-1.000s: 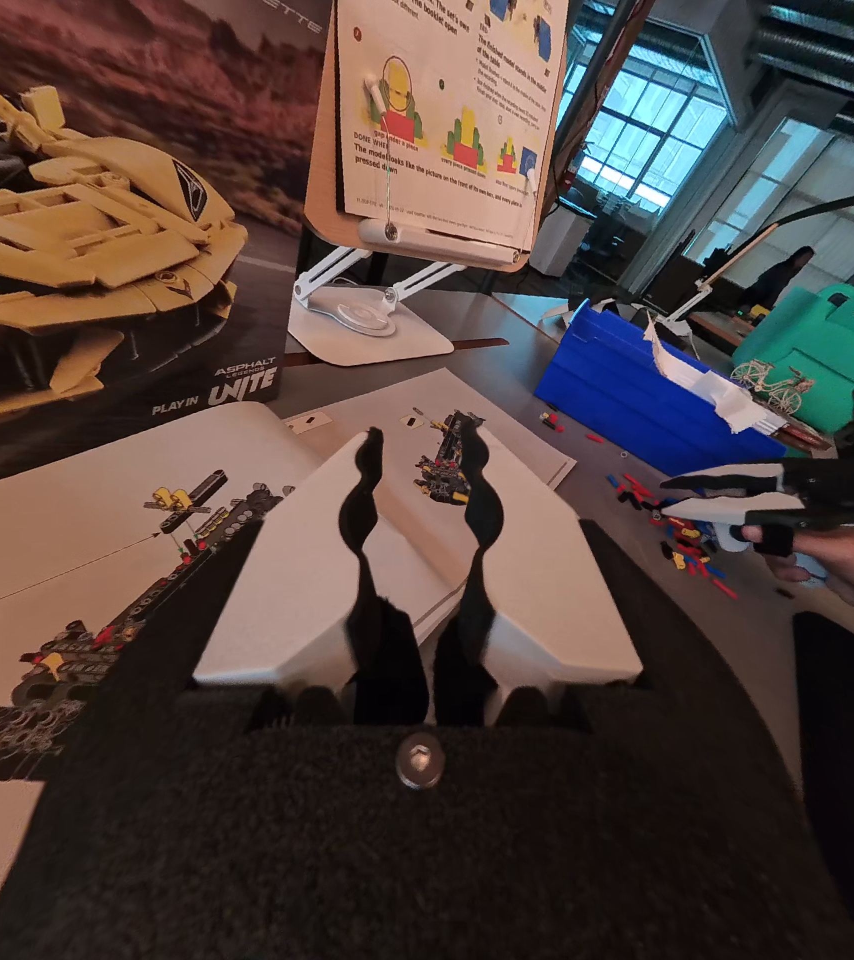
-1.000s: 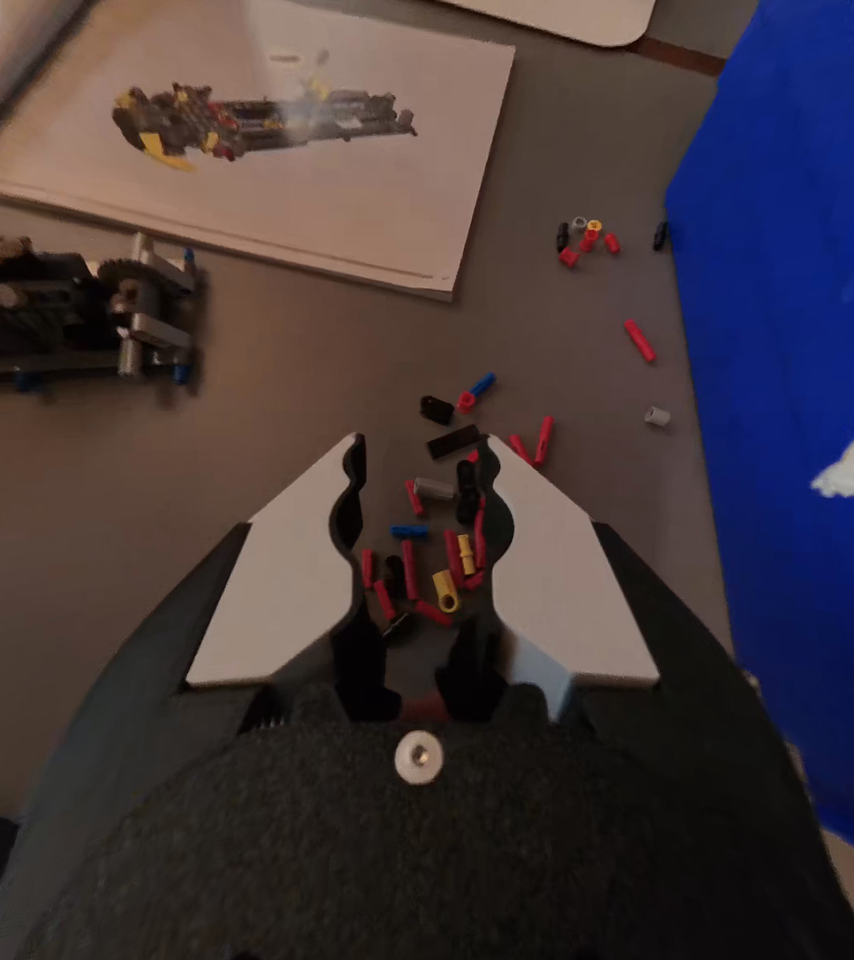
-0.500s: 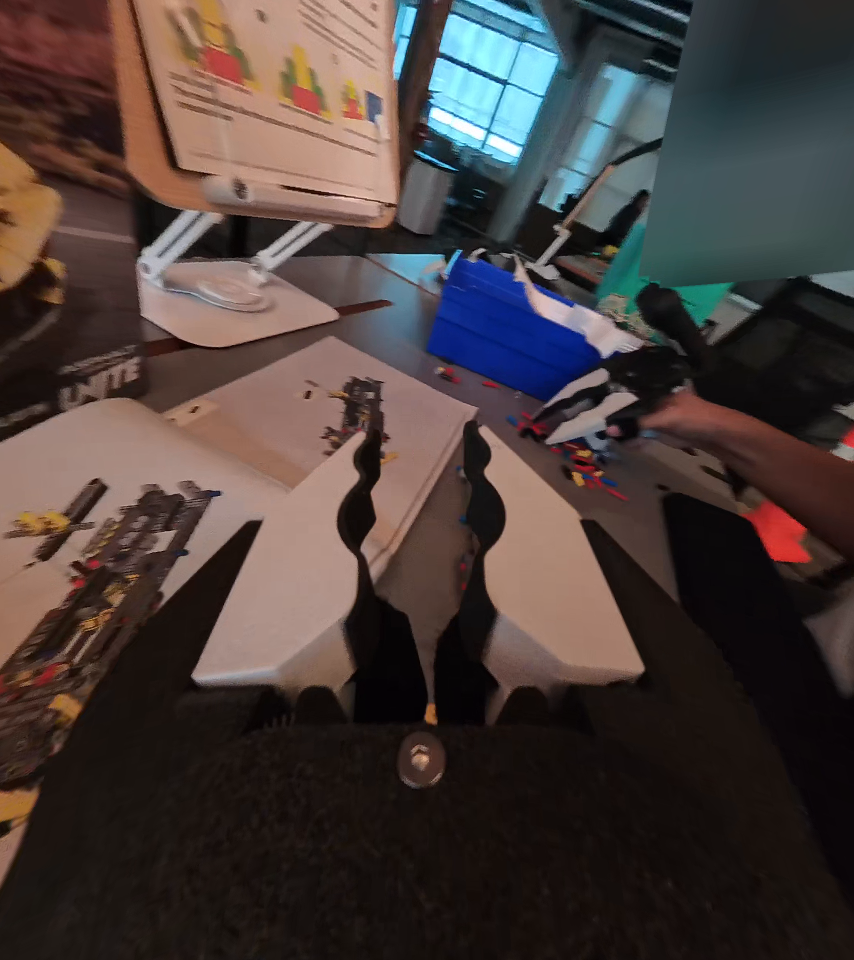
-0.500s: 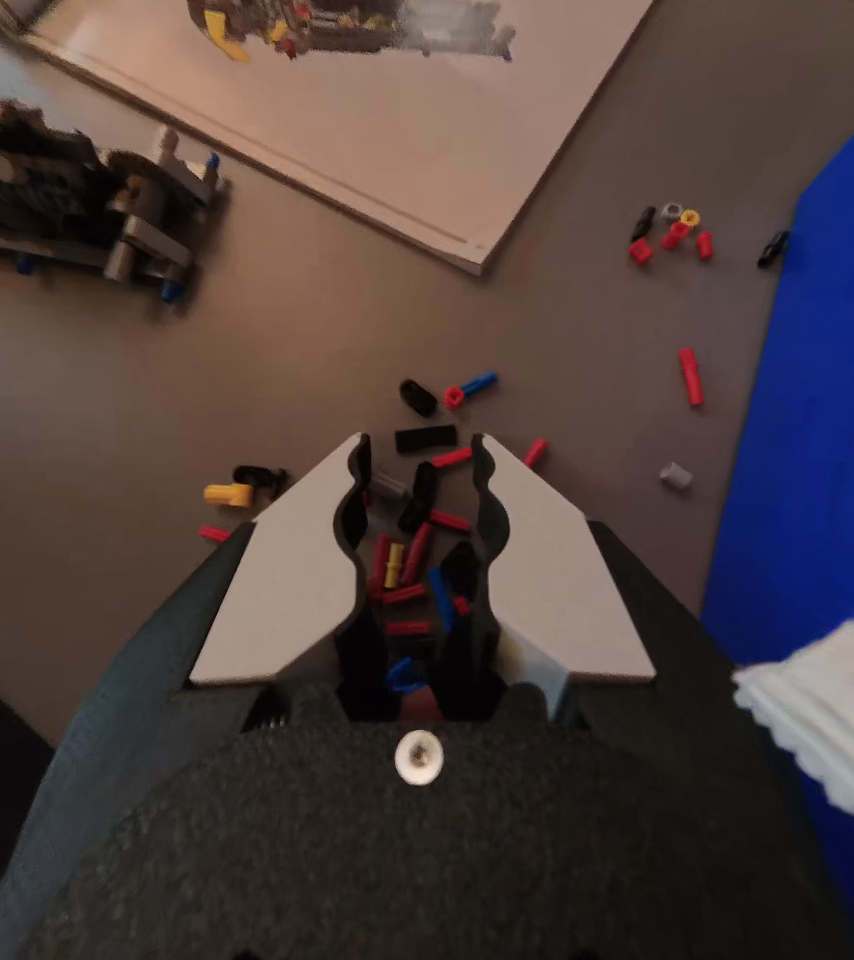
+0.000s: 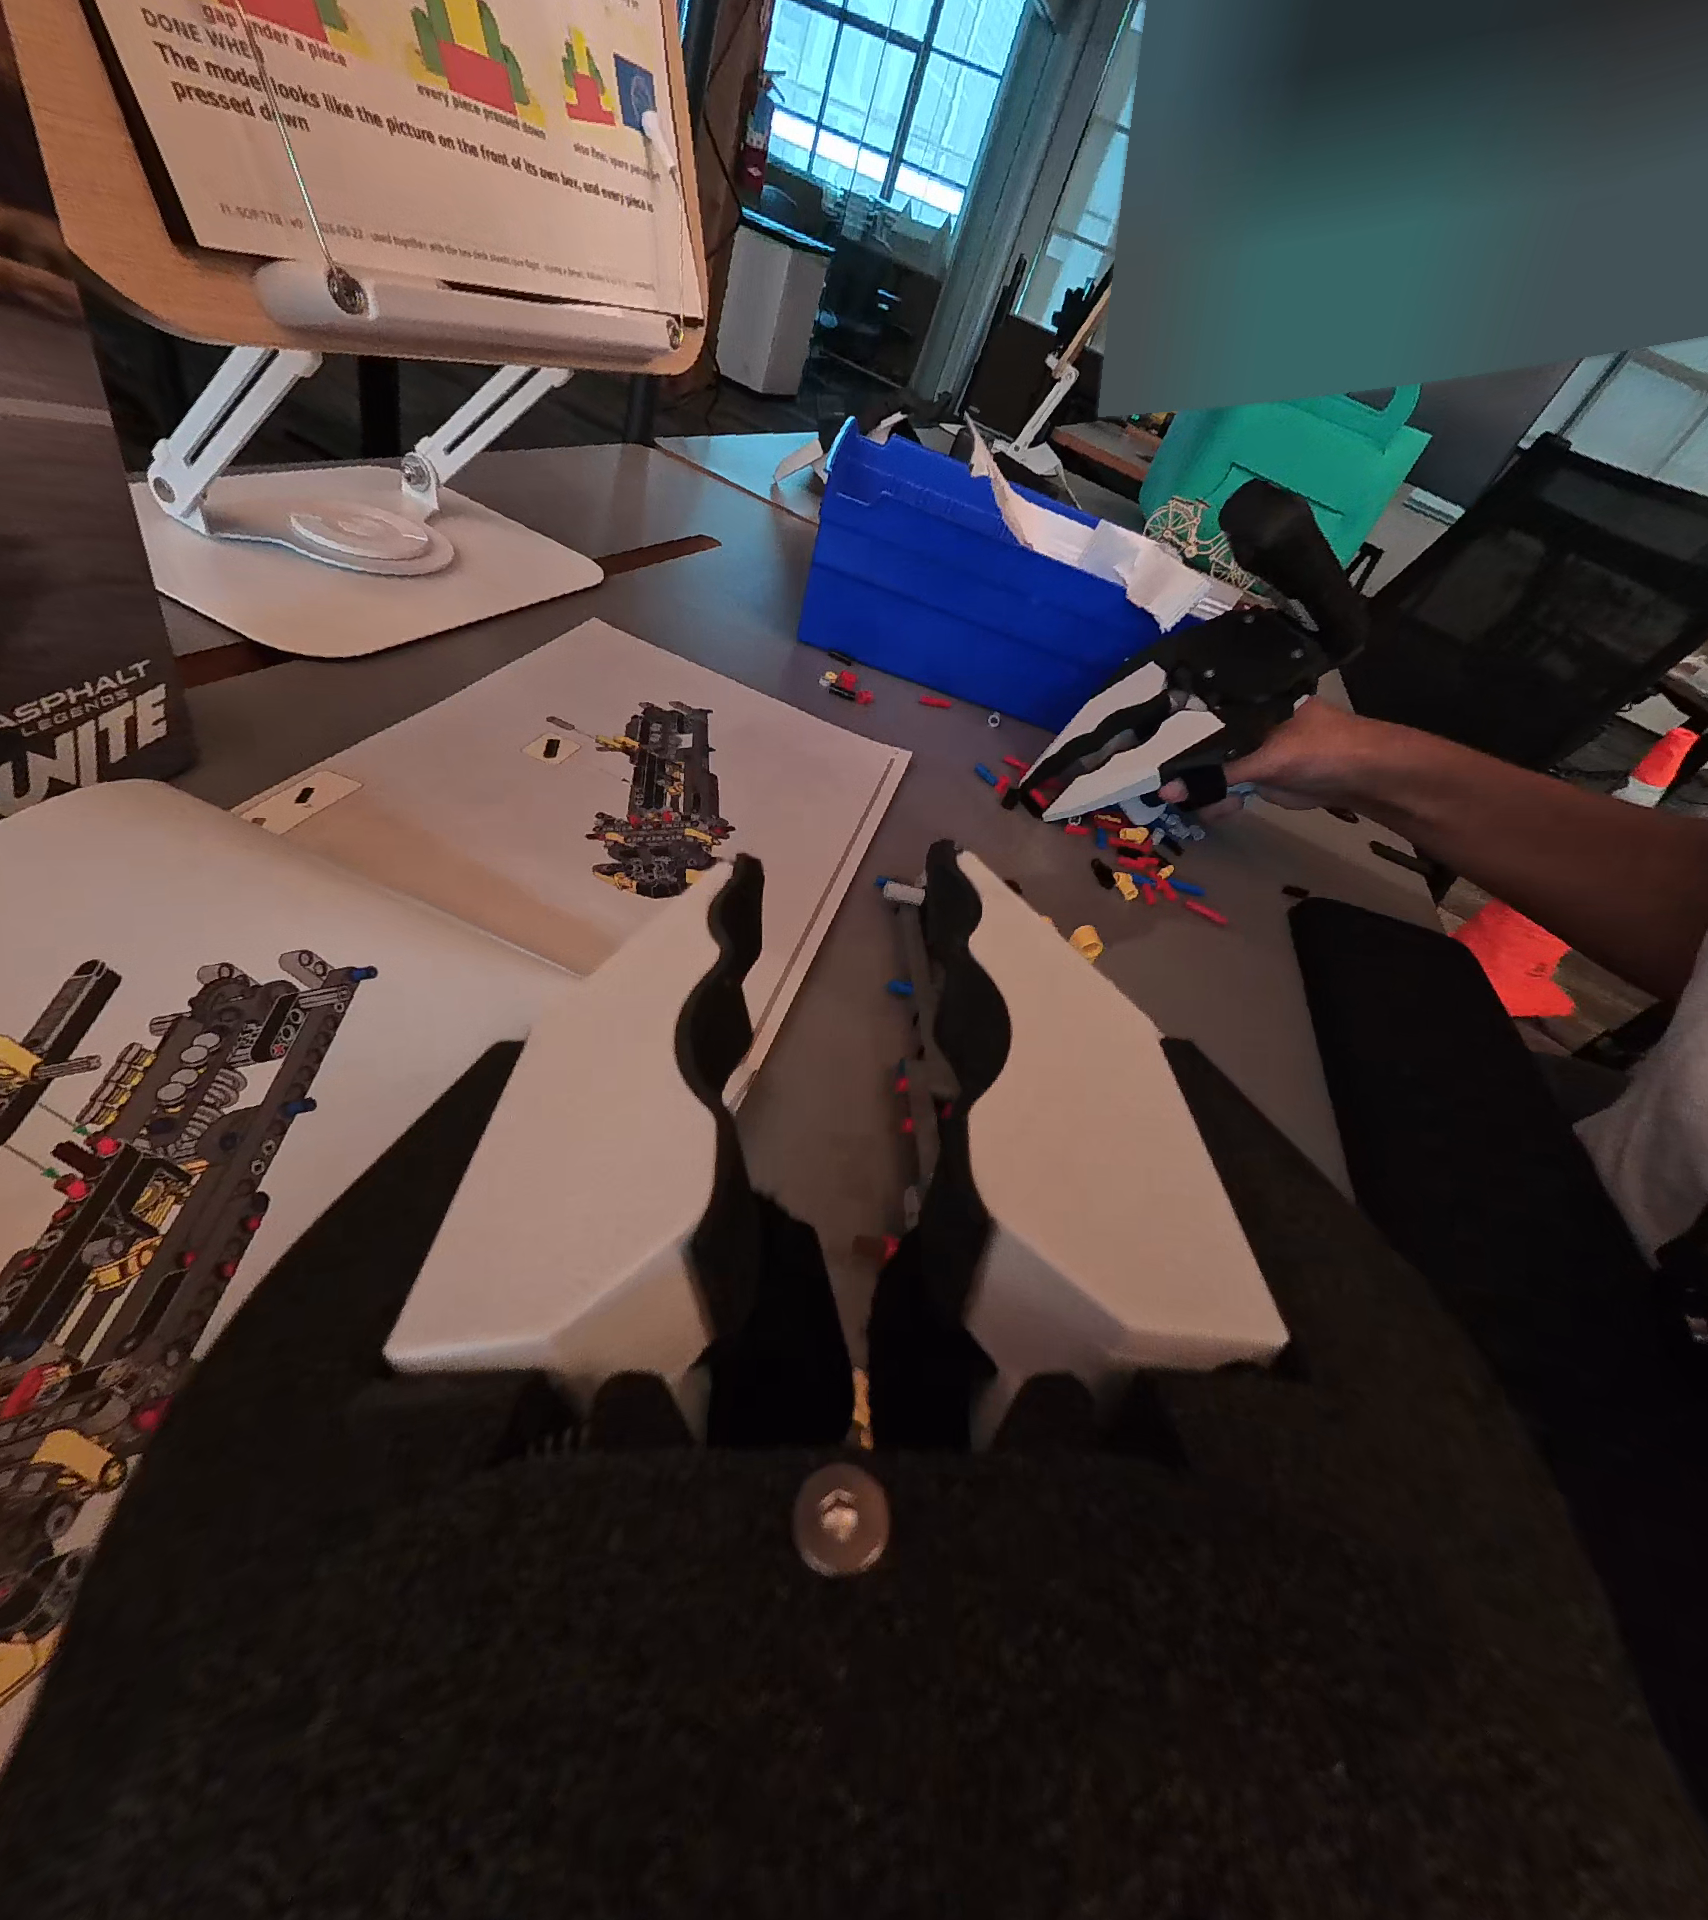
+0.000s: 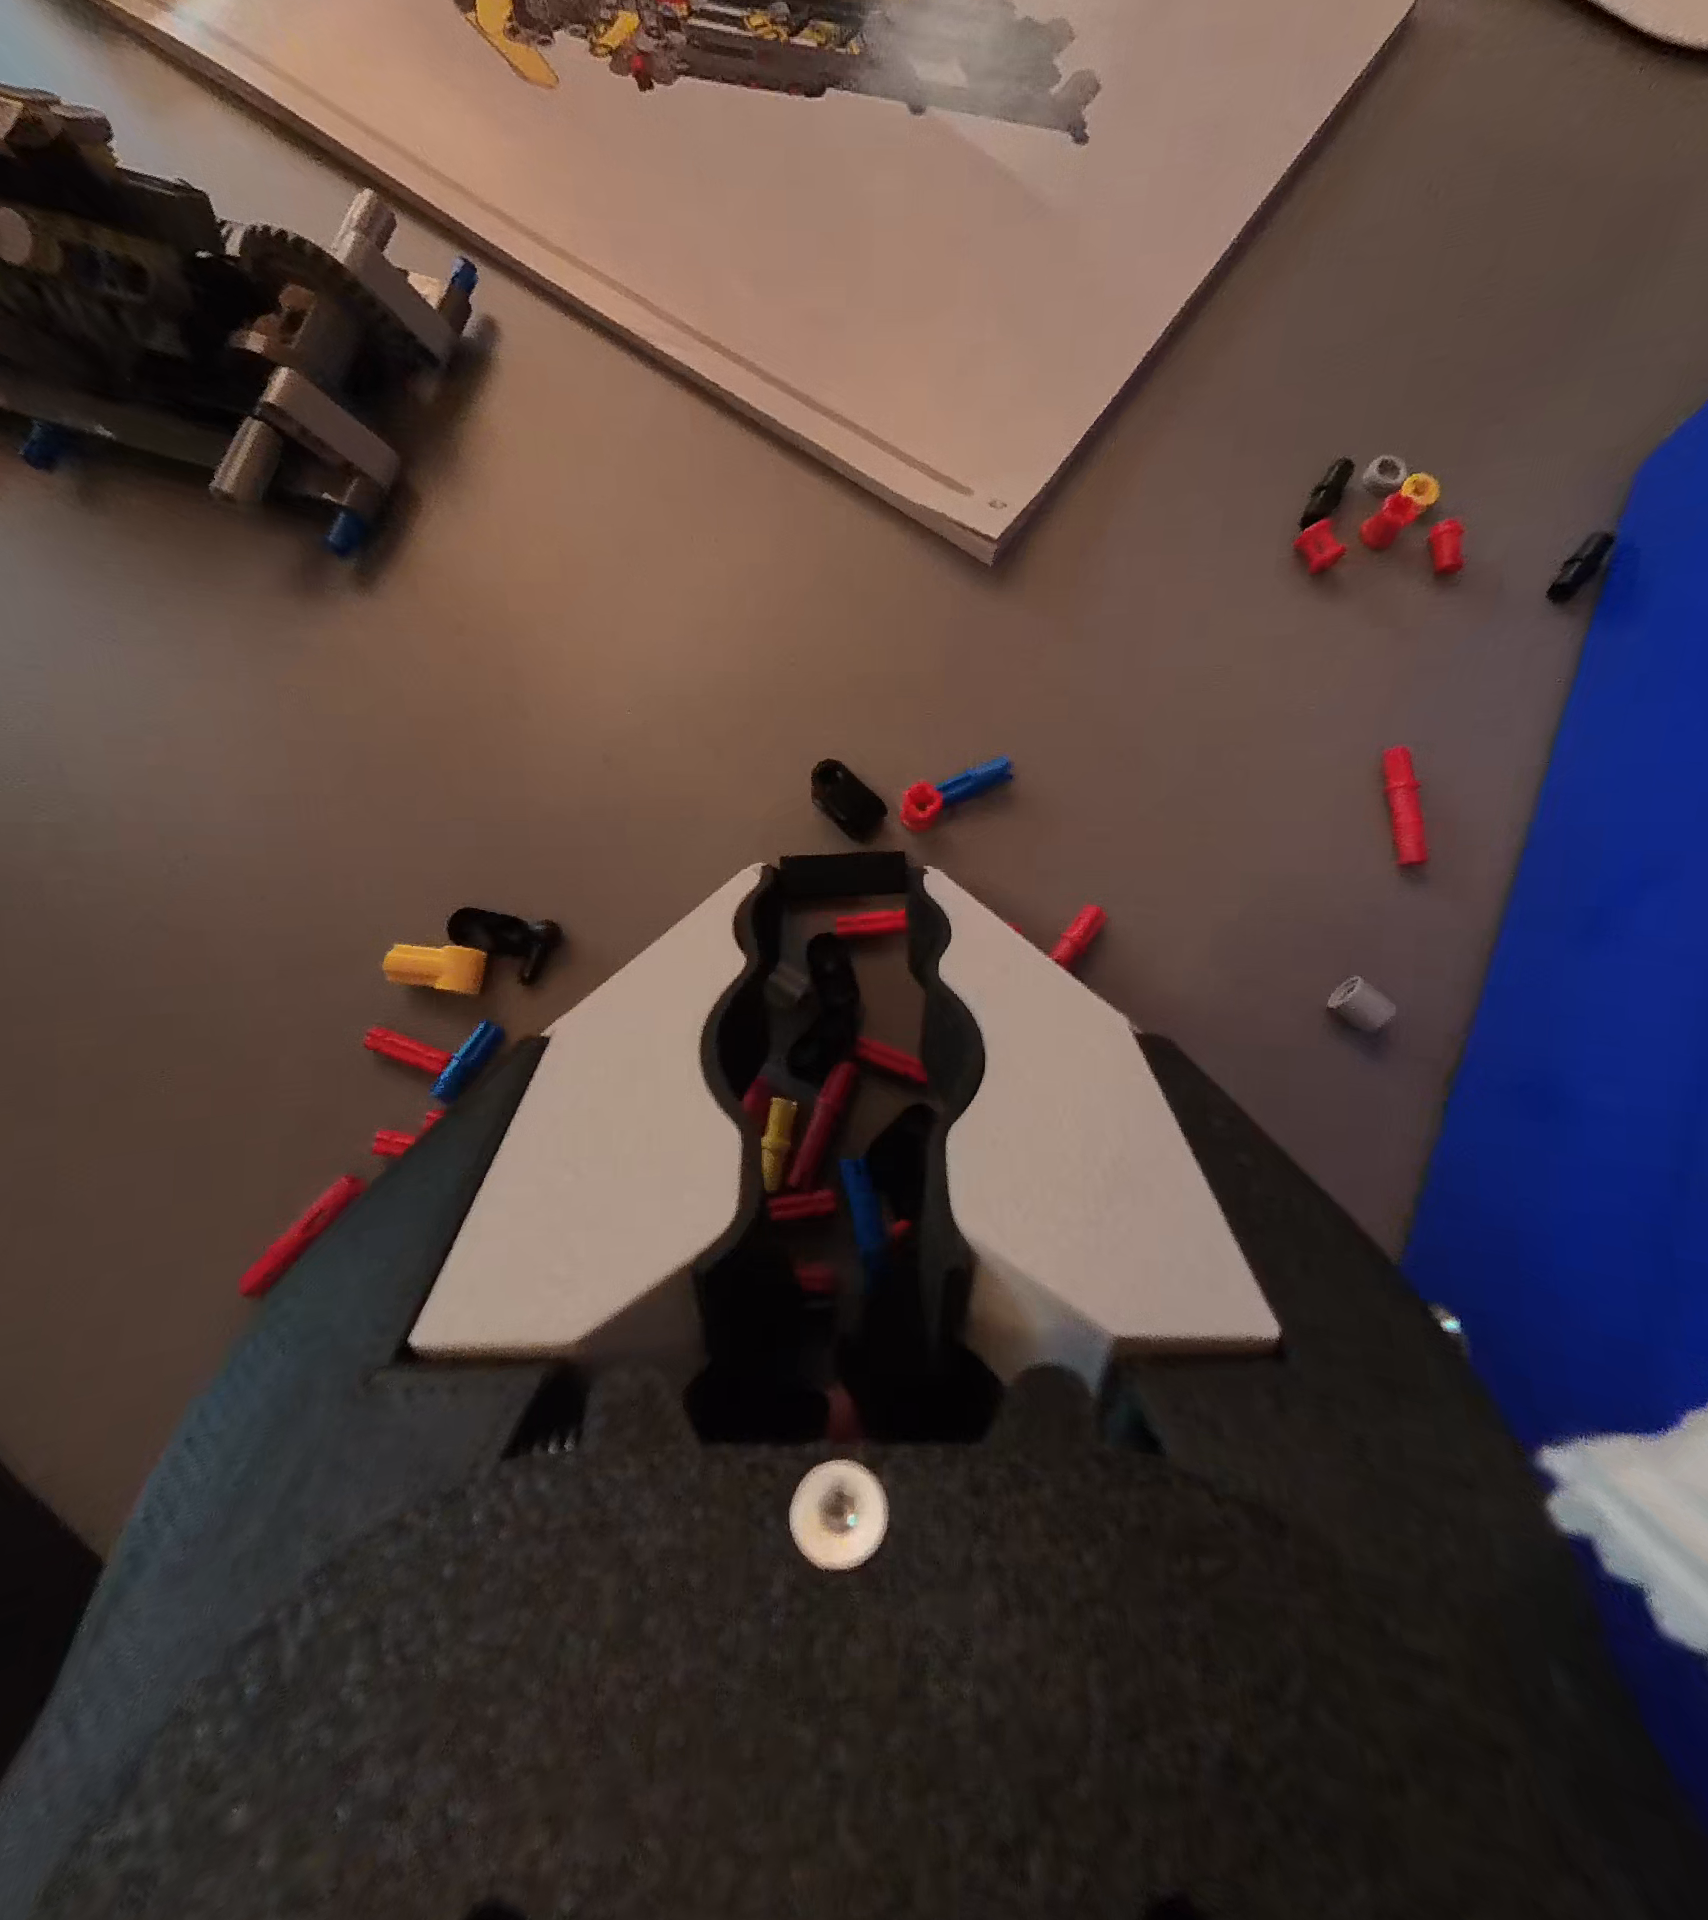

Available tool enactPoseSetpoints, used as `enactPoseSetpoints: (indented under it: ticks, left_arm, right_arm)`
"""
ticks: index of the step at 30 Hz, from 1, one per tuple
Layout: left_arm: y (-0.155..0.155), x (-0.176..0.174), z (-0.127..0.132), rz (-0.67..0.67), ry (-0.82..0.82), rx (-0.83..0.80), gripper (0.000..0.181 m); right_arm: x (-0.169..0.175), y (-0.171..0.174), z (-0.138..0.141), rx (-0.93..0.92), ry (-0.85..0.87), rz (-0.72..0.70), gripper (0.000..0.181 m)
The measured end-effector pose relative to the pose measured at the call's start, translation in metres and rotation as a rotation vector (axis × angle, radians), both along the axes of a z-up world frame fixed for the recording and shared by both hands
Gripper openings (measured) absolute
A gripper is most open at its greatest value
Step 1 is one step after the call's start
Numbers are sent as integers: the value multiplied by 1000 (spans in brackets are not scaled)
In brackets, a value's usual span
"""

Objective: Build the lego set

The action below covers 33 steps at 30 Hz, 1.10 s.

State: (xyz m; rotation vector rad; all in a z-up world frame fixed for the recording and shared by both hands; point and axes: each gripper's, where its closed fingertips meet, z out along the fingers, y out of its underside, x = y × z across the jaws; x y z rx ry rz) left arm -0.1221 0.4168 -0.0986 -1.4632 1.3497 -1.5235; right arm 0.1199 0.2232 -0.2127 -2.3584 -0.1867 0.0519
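My right gripper (image 6: 842, 875) is low over a scatter of small red, blue, yellow and black pins (image 6: 808, 1132) on the grey table. Its jaws have closed onto the two ends of a short black piece (image 6: 842, 876). It also shows in the left wrist view (image 5: 1026, 795), tips down at the pin pile (image 5: 1146, 883). My left gripper (image 5: 842, 871) is open and empty above the table, beside the open instruction booklet (image 5: 476, 831). The partly built dark grey model (image 6: 154, 332) lies left of the pins. A strip of it shows between my left fingers (image 5: 917, 1039).
A blue bin (image 5: 933, 613) holding white paper stands behind the pins and shows at the right of the right wrist view (image 6: 1660, 935). A sheet stand (image 5: 362, 540) and the set's box (image 5: 29, 665) are at the back left. A person's forearm (image 5: 1473, 800) crosses on the right. About 35 cm separates my left fingertips from my right. Between my right fingertips and the partly built dark grey model (image 6: 154, 332) there is roughly 15 cm.
My right gripper's jaws have narrowed from open onto the black piece. The left wrist view has swung right, bringing the model strip between my left fingers.
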Motion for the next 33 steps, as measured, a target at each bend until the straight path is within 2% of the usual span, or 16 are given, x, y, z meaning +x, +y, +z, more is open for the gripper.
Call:
enactPoseSetpoints:
  ticks: [6, 10, 15, 20, 26, 29, 31, 33]
  left_arm:
    - [5, -1, -2, 20, 1, -10, 30]
    - [6, -1, -2, 26, 1, -14, 30]
    - [3, 1, -6, 21, 17, 0, 30]
    - [-1, 1, -8, 12, 29, 14, 29]
    - [-2, 3, -8, 9, 27, 10, 30]
    - [-2, 3, -9, 7, 32, 8, 30]
    - [-3, 4, -10, 4, 34, 8, 30]
    - [-4, 4, -11, 1, 40, 9, 29]
  right_arm:
    - [-18, 6, 21, 41, -27, 31, 23]
    - [-67, 15, 35, 56, 4, 149, 24]
    - [-136, 28, 23, 28, 67, 271, 23]
    - [-168, 32, 3, -30, 37, 335, 23]
    - [-170, 31, 0, -34, 33, 327, 24]
    - [-162, 27, 5, -27, 48, 291, 31]
    - [-139, 19, 16, 11, 42, 212, 31]
    - [-100, 7, 26, 52, 33, 68, 31]
